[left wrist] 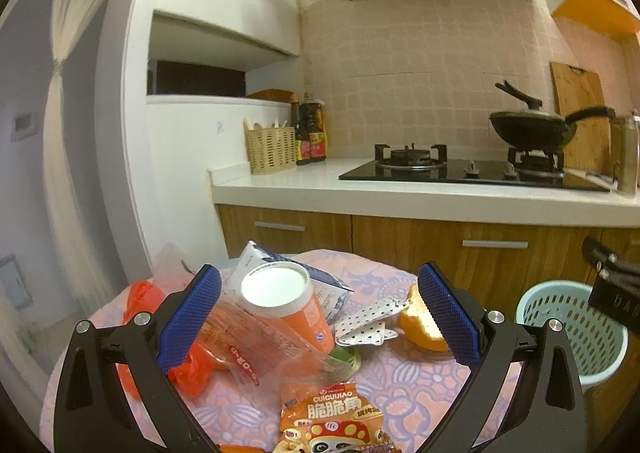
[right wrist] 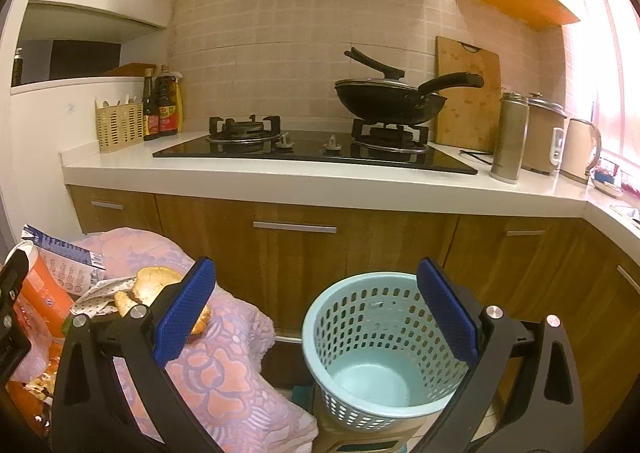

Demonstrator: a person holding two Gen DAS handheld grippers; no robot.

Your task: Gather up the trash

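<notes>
both sets of fingers stand wide apart, gripping nothing. my left gripper (left wrist: 318, 313) hovers over the trash on the table (left wrist: 420, 377): an orange cup (left wrist: 288, 303), a snack bag (left wrist: 336, 421), what looks like orange peel (left wrist: 420, 323). my right gripper (right wrist: 316, 317) hangs over the bin (right wrist: 372, 345), right of the table.

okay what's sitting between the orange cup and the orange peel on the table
In the left wrist view, a crumpled white polka-dot wrapper lies on the tablecloth between the orange cup and the orange peel.
</notes>
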